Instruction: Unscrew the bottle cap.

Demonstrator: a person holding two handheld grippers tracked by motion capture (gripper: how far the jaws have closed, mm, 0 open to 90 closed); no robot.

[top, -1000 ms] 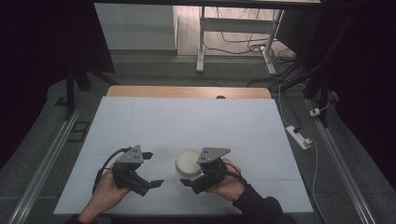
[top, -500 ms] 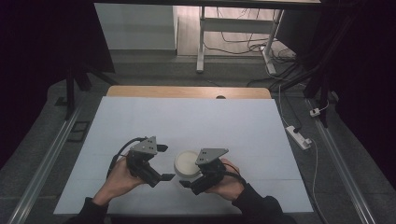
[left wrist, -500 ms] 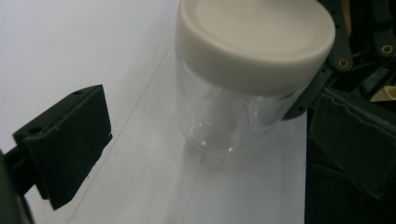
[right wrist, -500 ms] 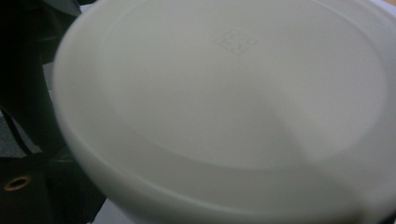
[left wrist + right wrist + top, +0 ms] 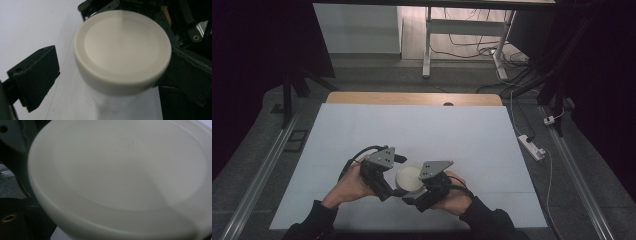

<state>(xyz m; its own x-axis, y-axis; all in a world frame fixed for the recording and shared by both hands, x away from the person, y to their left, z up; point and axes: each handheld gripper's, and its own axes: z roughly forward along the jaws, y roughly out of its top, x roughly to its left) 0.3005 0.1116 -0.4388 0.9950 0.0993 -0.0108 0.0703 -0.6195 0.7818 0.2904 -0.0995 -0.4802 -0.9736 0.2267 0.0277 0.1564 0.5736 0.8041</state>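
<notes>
So the white jar [image 5: 409, 178] with its cream lid [image 5: 122, 47] stands on the white table [image 5: 412, 130], near the edge closest to the person. Left gripper [image 5: 388, 186] sits just left of the jar, jaws apart on either side of the lid. Right gripper [image 5: 414, 197] is tight against the jar's right side; can't tell if it's clamped.

No text, brand, number or sign can be read anywhere. The cream lid [image 5: 120, 177] carries a small embossed mark [image 5: 127, 142] near its middle in the right gripper view, but it is too faint and blurred to make out. In the left gripper view the same lid [image 5: 122, 47] shows only a dim trace at its centre, equally unreadable.
</notes>
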